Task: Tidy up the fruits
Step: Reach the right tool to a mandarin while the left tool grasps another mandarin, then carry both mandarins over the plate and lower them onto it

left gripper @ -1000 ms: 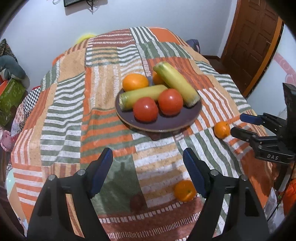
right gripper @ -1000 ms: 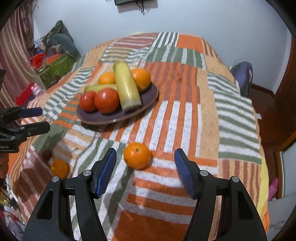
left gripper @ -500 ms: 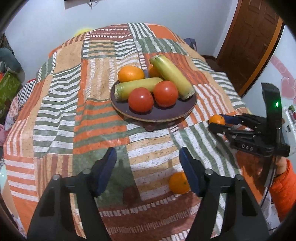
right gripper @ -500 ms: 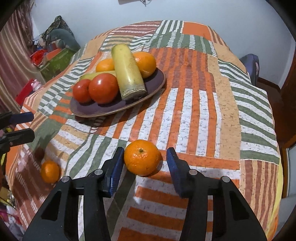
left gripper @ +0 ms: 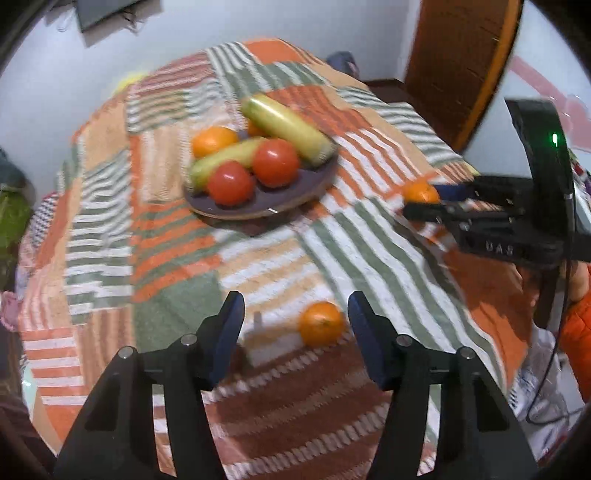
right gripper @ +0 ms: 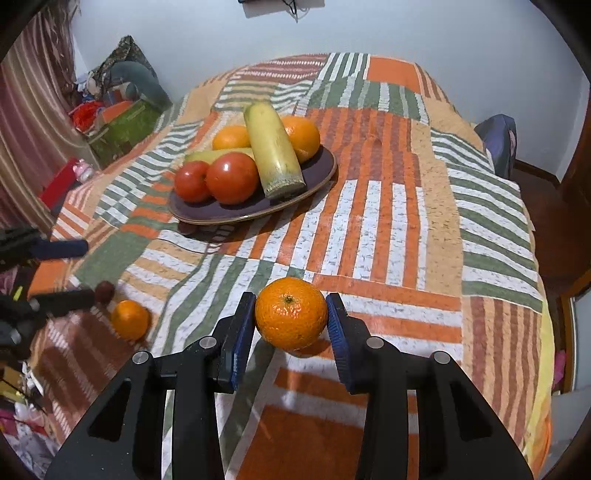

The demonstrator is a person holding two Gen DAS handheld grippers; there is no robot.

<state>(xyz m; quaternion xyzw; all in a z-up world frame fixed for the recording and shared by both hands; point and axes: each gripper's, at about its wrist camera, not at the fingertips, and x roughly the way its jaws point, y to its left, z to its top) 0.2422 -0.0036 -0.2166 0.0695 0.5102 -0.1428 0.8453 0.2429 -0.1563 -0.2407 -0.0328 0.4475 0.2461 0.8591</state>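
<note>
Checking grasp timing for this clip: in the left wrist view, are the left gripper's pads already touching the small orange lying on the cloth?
No. The small orange lies between the left gripper's pads with cloth visible on both sides.

Cloth (right gripper: 406, 221) over the table: patchwork of striped blocks in orange, white, sage green, tan and brick red.

Plate (right gripper: 317, 173): dark purple-brown with a paler tan rim.

On it, two tomatoes (right gripper: 231, 177), glossy red; oranges (right gripper: 304, 136), bright orange; two long pale yellow-green vegetables (right gripper: 273, 155), the cut end speckled green.

Mandarin (right gripper: 291, 314) between the blue pads: deep orange, dimpled skin, small green stem scar.

Second mandarin (left gripper: 320, 323): same orange, on a brick-and-white striped patch.

Right gripper (right gripper: 291, 317) and left gripper (left gripper: 295, 317): black bodies, blue pads (right gripper: 334, 321), silver rivets.

Wall (right gripper: 406, 33): pale blue-white.

Door (left gripper: 458, 62): reddish-brown wood.

Curtain (right gripper: 26, 122): maroon with tan stripes.
</note>
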